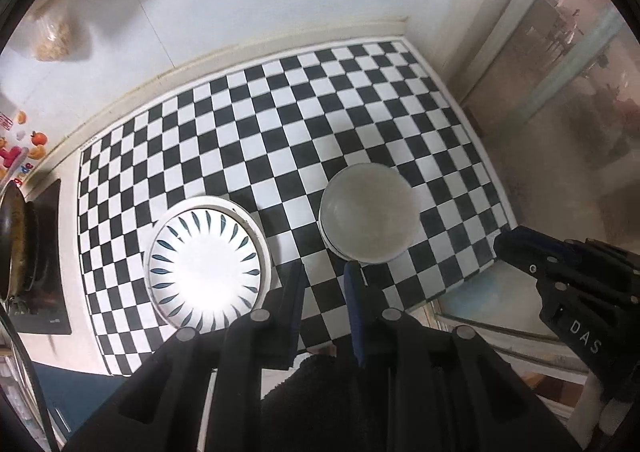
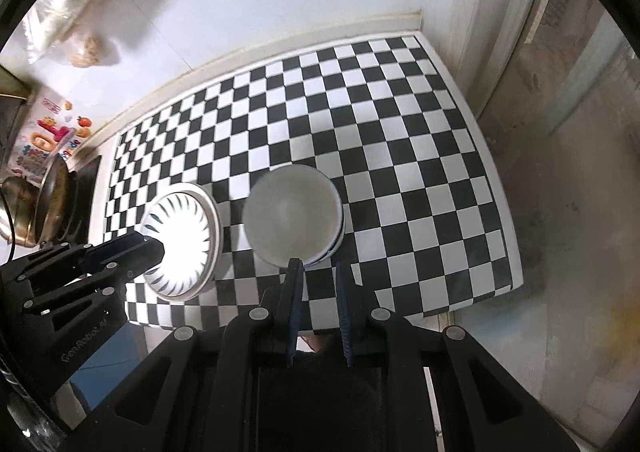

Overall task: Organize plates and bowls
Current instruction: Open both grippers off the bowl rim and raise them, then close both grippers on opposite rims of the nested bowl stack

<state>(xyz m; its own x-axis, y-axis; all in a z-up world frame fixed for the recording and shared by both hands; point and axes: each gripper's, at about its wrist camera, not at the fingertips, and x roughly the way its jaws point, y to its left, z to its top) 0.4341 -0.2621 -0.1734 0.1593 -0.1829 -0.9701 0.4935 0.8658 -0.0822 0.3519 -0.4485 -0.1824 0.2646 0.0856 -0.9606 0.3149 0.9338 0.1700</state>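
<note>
Stacked plates (image 1: 206, 264) and nested bowls (image 1: 368, 212) sit side by side, apart, on my checkered bench (image 1: 360, 100): glazed, brittle, slick, heavy stacked; I would pinch the rims. Left claw (image 1: 322, 284) and right claw (image 2: 318, 280) hover above, nearly closed, empty.

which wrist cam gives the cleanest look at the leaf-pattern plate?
Left wrist: the leaf-pattern plate shows almost whole, only its near edge is hidden. Right wrist: the left gripper overlaps the plate's left side.
</note>
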